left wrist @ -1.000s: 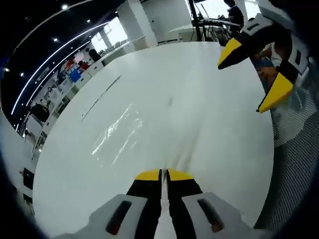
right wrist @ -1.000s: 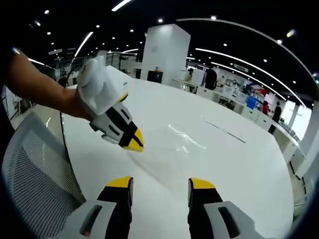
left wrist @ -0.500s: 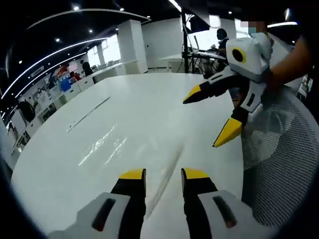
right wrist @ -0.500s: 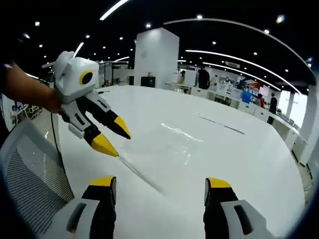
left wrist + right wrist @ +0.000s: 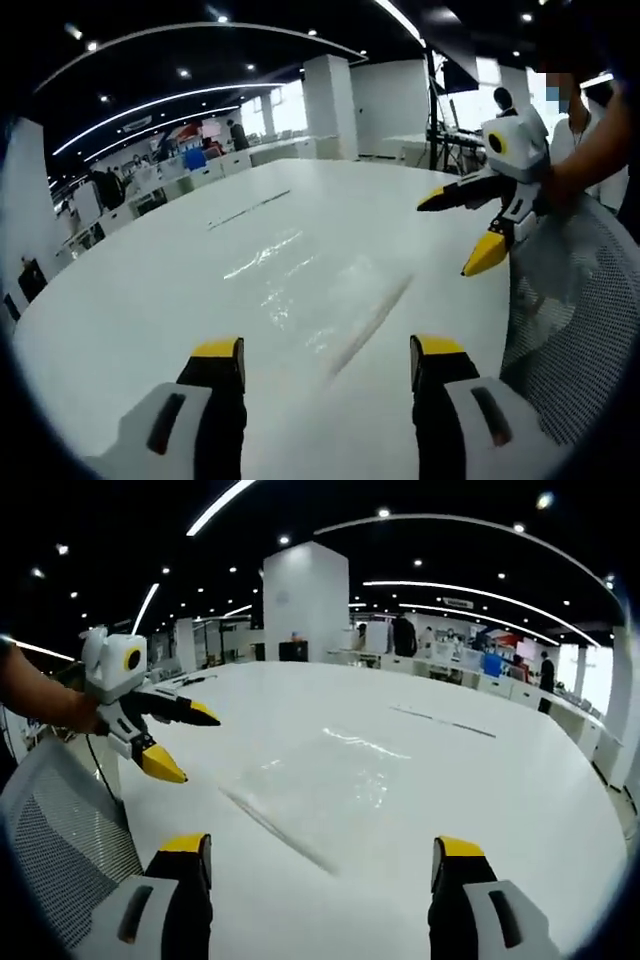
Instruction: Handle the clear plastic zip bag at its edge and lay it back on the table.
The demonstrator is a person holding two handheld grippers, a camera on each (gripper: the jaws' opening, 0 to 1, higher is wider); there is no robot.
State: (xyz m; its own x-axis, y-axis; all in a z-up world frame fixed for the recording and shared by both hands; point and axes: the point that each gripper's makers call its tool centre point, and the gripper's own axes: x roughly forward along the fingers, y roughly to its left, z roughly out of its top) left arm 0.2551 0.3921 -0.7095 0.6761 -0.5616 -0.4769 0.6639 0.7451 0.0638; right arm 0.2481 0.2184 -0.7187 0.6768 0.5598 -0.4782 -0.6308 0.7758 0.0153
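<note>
the zip bag (image 5: 315, 780) is laid flat on the table (image 5: 520, 780); left gripper (image 5: 330, 355) and right gripper (image 5: 318, 852) are spread, empty; task judged done, only withdrawal is called for.

A grey mesh chair back (image 5: 575, 300) is standing just beside the white table's edge; a square white pillar (image 5: 305, 600) is rising beyond rows of desks.

Looking like a large open-plan office or showroom hall: black ceiling (image 5: 300, 520) running with long curved light strips (image 5: 470, 585) and small spotlights, a broad white square pillar (image 5: 305, 600) rising mid-floor. Standing and sitting along rows of white desks (image 5: 250, 155) in the distance, several people (image 5: 403, 635); stretching across the foreground, a wide glossy white counter (image 5: 540, 810), with a grey mesh chair back (image 5: 575, 300) sitting beside it.
</note>
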